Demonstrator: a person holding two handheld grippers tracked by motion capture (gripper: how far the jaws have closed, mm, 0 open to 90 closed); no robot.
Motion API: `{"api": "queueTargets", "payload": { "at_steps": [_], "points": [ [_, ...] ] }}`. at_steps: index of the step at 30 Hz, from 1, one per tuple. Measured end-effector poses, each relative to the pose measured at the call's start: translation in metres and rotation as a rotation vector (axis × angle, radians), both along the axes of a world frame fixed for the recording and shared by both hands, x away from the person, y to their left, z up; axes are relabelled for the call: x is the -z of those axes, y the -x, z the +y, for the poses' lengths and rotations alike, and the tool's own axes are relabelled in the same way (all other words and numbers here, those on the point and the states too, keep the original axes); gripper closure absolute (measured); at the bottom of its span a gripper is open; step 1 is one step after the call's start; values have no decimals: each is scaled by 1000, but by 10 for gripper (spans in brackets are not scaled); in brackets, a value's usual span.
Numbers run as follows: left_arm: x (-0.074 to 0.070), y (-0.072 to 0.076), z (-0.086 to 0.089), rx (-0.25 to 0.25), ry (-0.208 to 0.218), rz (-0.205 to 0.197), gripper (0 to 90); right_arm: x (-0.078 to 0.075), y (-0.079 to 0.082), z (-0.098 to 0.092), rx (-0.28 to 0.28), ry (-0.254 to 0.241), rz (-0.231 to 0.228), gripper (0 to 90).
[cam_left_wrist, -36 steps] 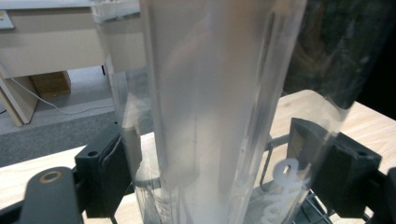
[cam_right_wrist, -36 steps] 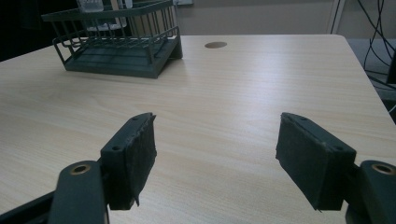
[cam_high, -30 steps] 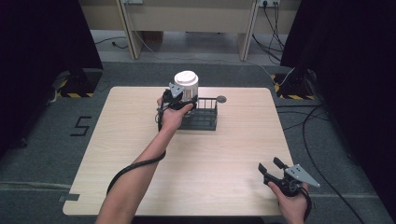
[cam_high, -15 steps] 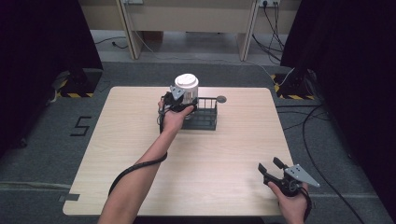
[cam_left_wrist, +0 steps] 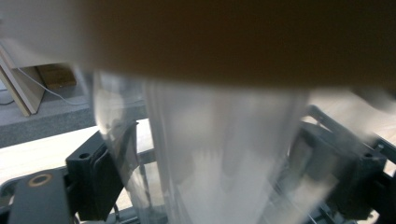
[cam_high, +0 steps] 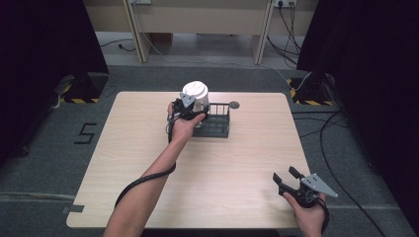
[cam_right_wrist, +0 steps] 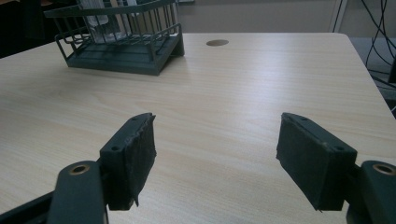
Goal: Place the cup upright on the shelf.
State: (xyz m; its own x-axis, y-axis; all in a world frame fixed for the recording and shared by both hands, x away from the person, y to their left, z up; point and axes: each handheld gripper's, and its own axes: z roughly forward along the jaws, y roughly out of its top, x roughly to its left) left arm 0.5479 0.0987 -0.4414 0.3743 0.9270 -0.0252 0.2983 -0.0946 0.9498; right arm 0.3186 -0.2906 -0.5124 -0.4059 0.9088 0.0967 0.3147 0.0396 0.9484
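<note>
A clear plastic cup (cam_high: 196,94) with a white lid stands at the left end of a dark wire basket (cam_high: 220,126) at the back middle of the table. My left gripper (cam_high: 190,106) is shut on the cup from the near side. In the left gripper view the blurred translucent cup (cam_left_wrist: 219,154) sits between the two black jaws of the left gripper (cam_left_wrist: 219,182). My right gripper (cam_high: 285,174) is open near the table's front right corner, with nothing between its pads (cam_right_wrist: 135,158). The right gripper view shows the basket (cam_right_wrist: 126,51) far ahead.
The light wooden table (cam_high: 148,148) has a round grey cable hole (cam_high: 233,104) just behind the basket. Black curtains stand on both sides. Cables lie on the floor to the right, and wooden desk legs stand beyond the far edge.
The cup and my left gripper have dropped slightly toward the basket. The right gripper has stayed where it was, open.
</note>
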Motion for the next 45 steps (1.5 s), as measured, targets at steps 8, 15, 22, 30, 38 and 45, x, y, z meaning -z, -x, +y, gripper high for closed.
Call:
{"api": "queueTargets", "payload": {
  "at_steps": [8, 15, 22, 30, 38, 45],
  "points": [
    [1, 13, 7, 13, 17, -15, 136, 0, 0, 0, 1, 3, 2, 285],
    [-4, 24, 13, 35, 27, -43, 137, 0, -1, 0, 2, 4, 4, 285],
    [-9, 37, 22, 49, 26, -58, 140, 0, 0, 1, 3, 6, 2, 285],
    [-10, 55, 37, 65, 25, -58, 142, 0, -1, 1, 5, 6, 3, 285],
    [-7, 78, 54, 89, 23, -65, 143, 0, -1, 1, 6, 7, 5, 285],
    [-5, 98, 70, 95, 27, -70, 144, 0, -1, 1, 8, 8, 4, 285]
  ]
}}
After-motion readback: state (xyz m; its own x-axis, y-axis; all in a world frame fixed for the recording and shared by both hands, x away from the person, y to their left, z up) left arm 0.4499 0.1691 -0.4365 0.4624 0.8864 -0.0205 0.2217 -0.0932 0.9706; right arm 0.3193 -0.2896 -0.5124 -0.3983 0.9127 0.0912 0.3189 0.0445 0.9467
